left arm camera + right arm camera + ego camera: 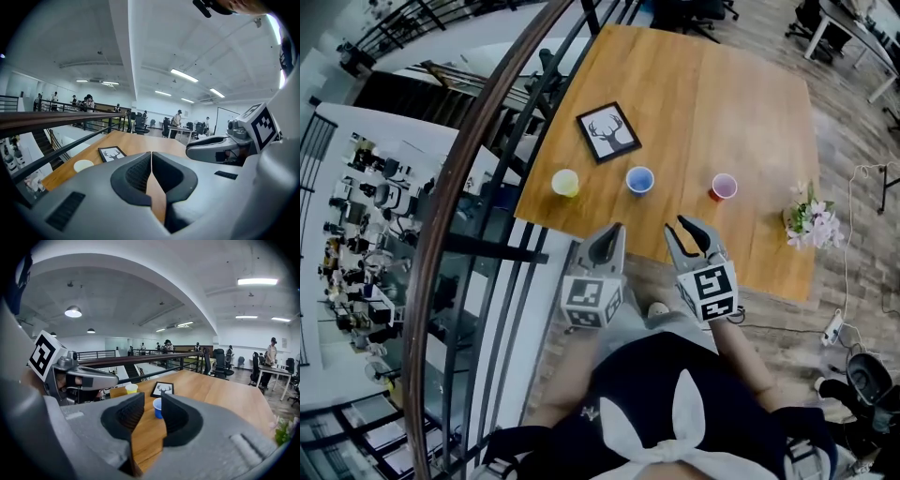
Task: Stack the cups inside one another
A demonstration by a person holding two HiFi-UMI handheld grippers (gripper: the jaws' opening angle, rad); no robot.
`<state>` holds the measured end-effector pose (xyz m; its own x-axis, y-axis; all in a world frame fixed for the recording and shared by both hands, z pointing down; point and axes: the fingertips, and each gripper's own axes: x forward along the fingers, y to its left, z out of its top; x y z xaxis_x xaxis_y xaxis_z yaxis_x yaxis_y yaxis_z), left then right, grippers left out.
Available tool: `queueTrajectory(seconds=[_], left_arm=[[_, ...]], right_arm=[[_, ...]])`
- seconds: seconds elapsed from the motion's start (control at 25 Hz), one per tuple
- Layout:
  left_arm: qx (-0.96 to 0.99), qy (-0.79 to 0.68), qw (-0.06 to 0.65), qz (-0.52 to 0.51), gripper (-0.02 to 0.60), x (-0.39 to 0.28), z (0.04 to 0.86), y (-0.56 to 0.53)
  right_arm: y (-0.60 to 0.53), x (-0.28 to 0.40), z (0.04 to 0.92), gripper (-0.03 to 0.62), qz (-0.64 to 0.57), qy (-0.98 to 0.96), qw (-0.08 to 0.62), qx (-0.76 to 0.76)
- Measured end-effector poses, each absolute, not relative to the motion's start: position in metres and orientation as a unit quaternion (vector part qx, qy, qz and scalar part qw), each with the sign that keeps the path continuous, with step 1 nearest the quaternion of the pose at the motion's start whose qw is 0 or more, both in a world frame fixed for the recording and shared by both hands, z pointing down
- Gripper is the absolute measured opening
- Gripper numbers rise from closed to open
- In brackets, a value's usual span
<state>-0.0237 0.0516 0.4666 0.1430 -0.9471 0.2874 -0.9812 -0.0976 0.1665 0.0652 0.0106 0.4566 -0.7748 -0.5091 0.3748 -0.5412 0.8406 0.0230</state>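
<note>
Three small cups stand in a row on the wooden table (750, 112): a yellow cup (565, 182) at the left, a blue cup (639, 179) in the middle, a red cup (724, 187) at the right. Both grippers hover at the table's near edge, short of the cups. My left gripper (616, 230) is shut and holds nothing; beyond it at the left is the yellow cup (83, 165). My right gripper (686, 229) stands a little open with nothing between its pads. Through its gap the blue cup (157, 407) shows farther off, with the yellow cup (131, 388) behind it.
A framed deer picture (608, 131) lies behind the cups. A bunch of flowers (811, 223) sits near the table's right front corner. A dark railing (478, 187) runs along the table's left side, with a drop to a lower floor beyond it.
</note>
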Motion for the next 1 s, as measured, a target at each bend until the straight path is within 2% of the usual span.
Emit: queueTrajectory(seconds=[0.28,0.76,1.0], left_arm=[[0.761,-0.625,0.158,0.064,0.023,-0.031,0.465,0.017],[0.789,-0.589,0.160,0.079,0.023,-0.038,0.473,-0.018],[0.792,-0.581,0.169,0.085,0.023,-0.047,0.481,-0.027]], right_arm=[[-0.025,0.070,0.461,0.170,0.056,-0.923,0.198,0.325],[-0.065,0.094,0.471,0.218,0.072,-0.894,0.206,0.391],[-0.084,0.107,0.485,0.271,0.085,-0.881,0.210,0.415]])
